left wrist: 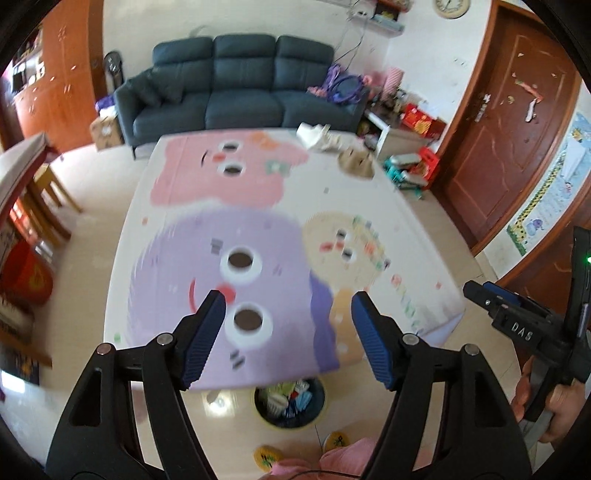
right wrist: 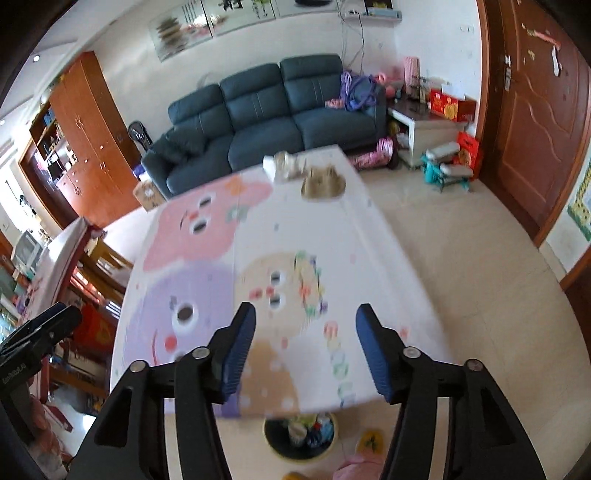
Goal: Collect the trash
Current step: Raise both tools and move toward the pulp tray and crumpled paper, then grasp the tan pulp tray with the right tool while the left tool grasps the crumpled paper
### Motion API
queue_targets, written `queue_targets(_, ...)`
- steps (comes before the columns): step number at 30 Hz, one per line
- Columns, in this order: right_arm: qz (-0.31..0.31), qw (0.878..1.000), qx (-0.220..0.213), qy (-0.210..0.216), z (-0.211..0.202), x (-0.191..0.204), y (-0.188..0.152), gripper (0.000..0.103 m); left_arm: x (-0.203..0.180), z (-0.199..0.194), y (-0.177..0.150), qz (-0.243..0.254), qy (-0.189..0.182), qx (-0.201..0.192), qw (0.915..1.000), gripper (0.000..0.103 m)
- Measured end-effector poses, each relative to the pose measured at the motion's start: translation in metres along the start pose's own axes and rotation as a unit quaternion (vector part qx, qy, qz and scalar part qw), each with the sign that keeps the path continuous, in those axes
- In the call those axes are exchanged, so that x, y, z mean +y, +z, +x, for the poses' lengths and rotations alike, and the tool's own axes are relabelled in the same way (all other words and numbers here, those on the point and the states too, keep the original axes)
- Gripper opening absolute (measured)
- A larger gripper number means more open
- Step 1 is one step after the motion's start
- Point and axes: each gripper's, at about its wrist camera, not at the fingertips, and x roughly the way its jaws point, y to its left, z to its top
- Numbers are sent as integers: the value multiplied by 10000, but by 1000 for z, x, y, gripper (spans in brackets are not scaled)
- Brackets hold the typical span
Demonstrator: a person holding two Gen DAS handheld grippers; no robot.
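Surface (left wrist: 369, 206), cartoon-printed cover: fills frame centre. Trash bin (left wrist: 290, 402), lower centre under the near edge, already holding litter. Remaining trash (left wrist: 355, 162), upper right at the far edge. Left gripper (left wrist: 288, 332), right gripper (right wrist: 306, 343): released, empty, poised to reach.

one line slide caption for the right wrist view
Open right gripper above cartoon-print table, trash bin below, leftover trash at far edge.

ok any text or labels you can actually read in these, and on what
"DAS": white letters on the body of the right gripper, seen from the left wrist view.
White lettering on the left gripper: too small and tilted to read.
Red boxes, wall poster, clock: blurred, unreadable.
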Motion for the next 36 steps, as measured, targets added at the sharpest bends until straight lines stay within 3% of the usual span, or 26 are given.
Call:
queue_targets(3, -10, 9999, -117, 81, 8, -10, 51, 74, -8, -4, 39, 115, -25, -134, 9998, 74)
queue_targets(8, -63, 9995, -13, 312, 65, -31, 145, 79, -24, -1, 104, 207, 92, -470, 9986, 84)
queue_targets(14, -138, 9973, 590, 419, 198, -55, 247, 79, -52, 56, 199, 136, 375, -439, 9982, 86)
queue_targets(19, -168, 9935, 1069, 359, 320, -67, 302, 79, -76, 144, 282, 60, 570, -166, 9982, 86)
queue_targets(22, -194, 9895, 1401, 308, 386, -67, 313, 79, -87, 202, 316, 71, 666, -10, 9978, 86)
queue_targets(27, -309, 9817, 1872, 130, 469, -55, 314, 79, -91, 288, 340, -81, 776, 384, 9962, 86)
queue_targets(31, -577, 9761, 2095, -4, 506, -44, 301, 79, -89, 345, 347, -277, 827, 676, 9939, 86)
queue_targets(36, -973, 9716, 2156, -66, 532, -33, 286, 79, -84, 381, 337, -420, 830, 831, 9922, 86)
